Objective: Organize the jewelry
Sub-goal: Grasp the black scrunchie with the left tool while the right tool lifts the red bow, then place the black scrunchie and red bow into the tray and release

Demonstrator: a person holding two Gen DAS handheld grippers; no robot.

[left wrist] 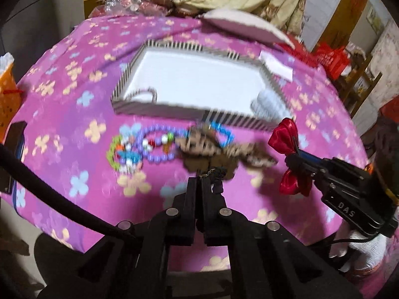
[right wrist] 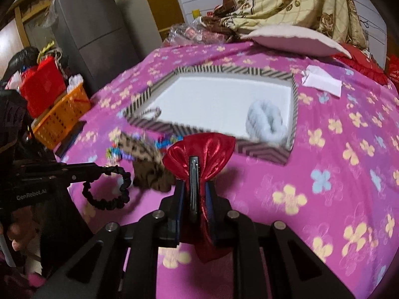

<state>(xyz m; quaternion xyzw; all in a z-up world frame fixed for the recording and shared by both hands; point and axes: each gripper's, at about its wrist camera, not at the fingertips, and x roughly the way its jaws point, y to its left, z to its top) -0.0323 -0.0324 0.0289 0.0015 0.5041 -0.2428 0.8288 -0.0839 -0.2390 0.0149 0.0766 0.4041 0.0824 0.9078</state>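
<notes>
the left gripper (left wrist: pixel 205 178) has its fingers pressed together on a black elastic hair tie (right wrist: pixel 109 191), and a leopard-print bow (left wrist: pixel 219 150) hangs off that tie, lifted a little above the pink flowered cloth (right wrist: pixel 324 174); the bow is blurred in both views. the right gripper (right wrist: pixel 195 172) is clamped tight on the black clip of a shiny red satin bow (right wrist: pixel 202 149), the red loops spilling out above and below the fingers, held up in the air just in front of the near edge of the striped tray (right wrist: pixel 261 150). the tray sits flat on the cloth, its white floor mostly bare, with a pale blue fluffy scrunchie (right wrist: pixel 264 120) in its near right corner and a thin striped band (right wrist: pixel 150 112) at its near left corner. on the cloth just in front of the tray lies a purple bead bracelet (left wrist: pixel 154 147) with a green and multicoloured beaded one (left wrist: pixel 119 155) touching it on the left, and a bright blue piece (left wrist: pixel 224 134) partly hidden behind the leopard bow. beyond the tray a folded white paper (right wrist: pixel 321 82) lies on the cloth. an orange basket (right wrist: pixel 59 117) stands off to the left side.
</notes>
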